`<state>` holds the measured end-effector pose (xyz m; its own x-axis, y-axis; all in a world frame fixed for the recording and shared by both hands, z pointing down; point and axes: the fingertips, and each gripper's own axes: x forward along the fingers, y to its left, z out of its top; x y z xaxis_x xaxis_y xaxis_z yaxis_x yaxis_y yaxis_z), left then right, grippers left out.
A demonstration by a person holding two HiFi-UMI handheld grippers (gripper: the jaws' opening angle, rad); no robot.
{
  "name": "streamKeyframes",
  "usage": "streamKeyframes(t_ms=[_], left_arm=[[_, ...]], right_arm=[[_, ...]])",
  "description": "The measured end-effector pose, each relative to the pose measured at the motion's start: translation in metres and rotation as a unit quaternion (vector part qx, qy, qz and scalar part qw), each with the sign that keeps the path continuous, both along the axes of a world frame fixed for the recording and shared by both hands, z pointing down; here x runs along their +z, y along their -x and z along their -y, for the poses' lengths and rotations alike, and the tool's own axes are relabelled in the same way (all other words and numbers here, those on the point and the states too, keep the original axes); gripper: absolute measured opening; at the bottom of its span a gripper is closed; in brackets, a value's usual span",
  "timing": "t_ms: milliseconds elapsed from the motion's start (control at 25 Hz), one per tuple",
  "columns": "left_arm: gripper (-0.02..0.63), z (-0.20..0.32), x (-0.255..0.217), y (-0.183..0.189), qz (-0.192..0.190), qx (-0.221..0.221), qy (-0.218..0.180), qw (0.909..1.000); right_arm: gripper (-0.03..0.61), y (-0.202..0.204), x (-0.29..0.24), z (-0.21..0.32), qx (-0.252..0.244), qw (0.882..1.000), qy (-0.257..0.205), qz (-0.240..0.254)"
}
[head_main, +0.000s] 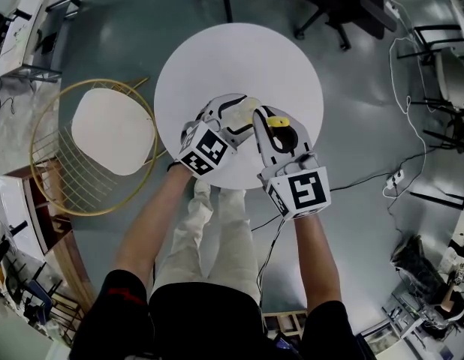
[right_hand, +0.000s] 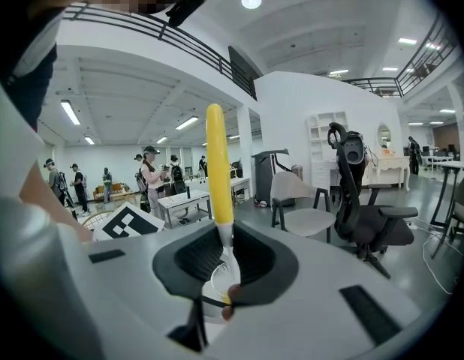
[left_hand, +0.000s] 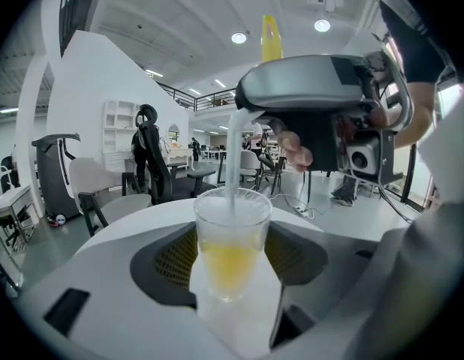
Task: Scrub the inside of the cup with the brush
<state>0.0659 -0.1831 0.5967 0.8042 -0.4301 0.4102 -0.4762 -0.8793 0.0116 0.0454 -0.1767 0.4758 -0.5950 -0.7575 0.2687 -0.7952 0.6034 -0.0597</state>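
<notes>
Cup (left_hand: pixel 232 235) and brush (right_hand: pixel 219 163) being held over the tabletop's (head_main: pixel 239 58) near edge
Left gripper's (left_hand: pixel 232 276) wide-set fingers (left_hand: pixel 168 265) are clamping the clear cup low; right gripper's (right_hand: pixel 224 265) fingers (right_hand: pixel 262 265) are pinching the brush stem, head inside it. Thin, light plastic, likely crushable: a gentle low hold suits.

No words, numbers, brand names or labels can be read in any view. The only printed signs are black-and-white square markers, which are coded patterns and not letters. The left marker (head_main: pixel 204 150) stands on the cube of the left gripper (head_main: pixel 243 112), at 6 o'clock of the tabletop (head_main: pixel 217 58). The right marker (head_main: pixel 305 190) stands on the cube of the right gripper (head_main: pixel 268 126), at 4 o'clock of the left one. The left marker (right_hand: pixel 131 222) also shows at 8 o'clock in the right gripper view.
</notes>
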Motion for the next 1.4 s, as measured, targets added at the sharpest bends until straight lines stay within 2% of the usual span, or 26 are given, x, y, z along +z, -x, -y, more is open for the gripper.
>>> streamKeyframes(t_ms=[440, 680, 1400], left_arm=[[0.290, 0.001, -0.001, 0.000, -0.001, 0.000, 0.003, 1.0000], [0.290, 0.002, -0.001, -0.001, -0.004, 0.000, 0.005, 1.0000], [0.290, 0.001, 0.000, -0.001, -0.010, -0.005, -0.001, 0.9999]], right_arm=[[0.050, 0.015, 0.001, 0.010, -0.013, 1.000, -0.013, -0.020], [0.049, 0.006, 0.001, 0.019, -0.006, 1.000, -0.008, -0.003], [0.049, 0.004, -0.008, 0.012, -0.002, 1.000, -0.012, -0.003]])
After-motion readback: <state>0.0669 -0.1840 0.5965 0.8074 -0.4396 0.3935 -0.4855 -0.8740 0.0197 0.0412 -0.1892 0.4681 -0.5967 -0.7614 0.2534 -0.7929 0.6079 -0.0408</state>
